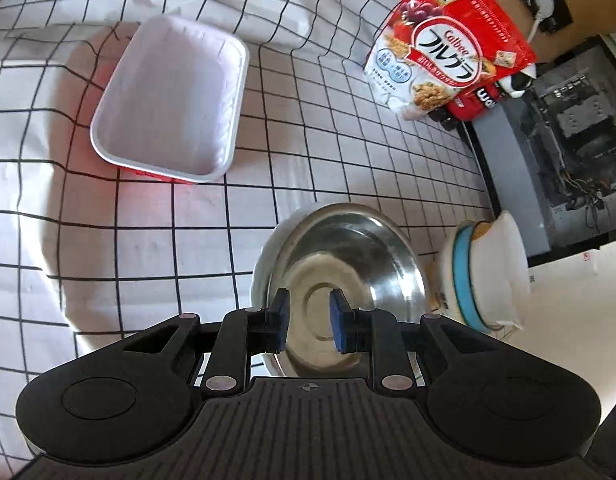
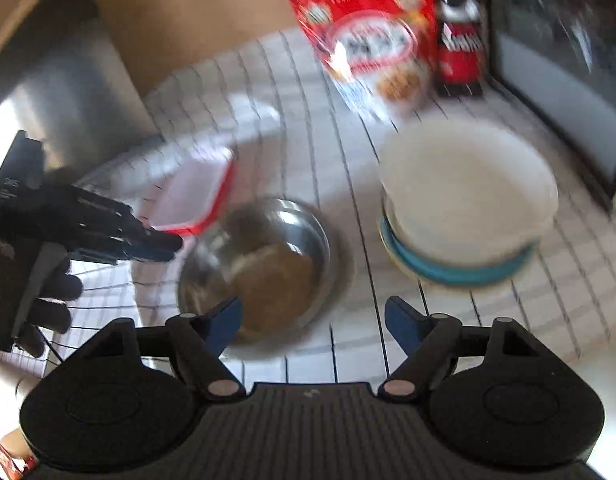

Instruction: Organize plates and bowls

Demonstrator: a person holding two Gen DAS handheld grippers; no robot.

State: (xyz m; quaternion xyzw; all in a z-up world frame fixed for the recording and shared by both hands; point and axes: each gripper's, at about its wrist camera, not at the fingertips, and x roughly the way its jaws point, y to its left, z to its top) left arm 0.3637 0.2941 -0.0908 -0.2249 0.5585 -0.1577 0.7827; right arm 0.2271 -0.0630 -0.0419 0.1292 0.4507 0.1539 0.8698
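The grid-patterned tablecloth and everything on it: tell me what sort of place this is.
Probably a home dining or kitchen table. The checked tablecloth carries a steel bowl, a stack of bowls and a bag of granola cereal. An open computer case beside the table suggests a lived-in room rather than a restaurant.

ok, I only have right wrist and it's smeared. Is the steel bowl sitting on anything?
Observer: Yes. Left wrist shows a white dish rim peeking out under the steel bowl.
Operator: Tray empty?
Observer: Yes, the red-sided tray is empty, plain white inside.
Operator: Left gripper holding anything?
Observer: No. The left gripper hovers over the steel bowl, pads narrowly apart, nothing between them.
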